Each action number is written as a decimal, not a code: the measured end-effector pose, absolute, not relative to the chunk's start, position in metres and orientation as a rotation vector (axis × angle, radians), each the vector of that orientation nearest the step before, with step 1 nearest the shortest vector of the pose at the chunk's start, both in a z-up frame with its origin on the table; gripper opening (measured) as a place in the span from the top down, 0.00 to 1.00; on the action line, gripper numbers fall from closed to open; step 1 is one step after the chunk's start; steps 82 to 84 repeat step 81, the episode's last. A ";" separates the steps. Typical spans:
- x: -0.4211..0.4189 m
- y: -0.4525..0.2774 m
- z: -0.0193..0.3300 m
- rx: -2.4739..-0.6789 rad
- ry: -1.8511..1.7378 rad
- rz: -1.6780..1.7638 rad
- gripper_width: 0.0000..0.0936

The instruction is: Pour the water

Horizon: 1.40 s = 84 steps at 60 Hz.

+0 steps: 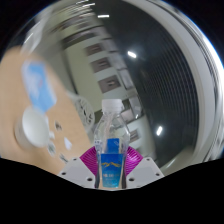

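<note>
A clear plastic water bottle (111, 150) with a blue label and a white cap stands upright between my fingers. My gripper (111, 170) is shut on it, the magenta pads (93, 160) pressing its labelled body from both sides. The bottle is lifted, with the ceiling and room behind it. A second blurred bottle with a blue label (37, 85) and a white cap shows close at the left, held in a person's hand (30, 105).
Ceiling light panels (110, 62) and dark walls fill the background. A white round object (35, 125) sits near the hand at the left.
</note>
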<state>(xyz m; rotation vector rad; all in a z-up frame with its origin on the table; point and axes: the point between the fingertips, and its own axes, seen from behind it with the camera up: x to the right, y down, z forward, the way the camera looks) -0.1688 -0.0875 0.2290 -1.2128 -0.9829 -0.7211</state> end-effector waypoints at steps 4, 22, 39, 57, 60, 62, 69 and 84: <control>-0.163 -0.112 0.201 -1.412 -0.670 -0.316 0.68; -0.092 -0.131 0.069 -1.643 -0.276 0.211 0.68; -0.076 -0.179 0.046 -1.679 -0.264 0.248 0.64; -0.063 -0.273 0.043 -1.791 -0.299 0.287 0.10; -0.057 -0.299 0.043 -1.796 -0.282 0.284 0.10; -0.053 -0.319 0.043 -1.801 -0.274 0.284 0.10; -0.052 -0.390 0.050 -1.798 -0.258 0.314 0.10; -0.039 -0.482 0.067 -1.813 -0.150 0.336 0.09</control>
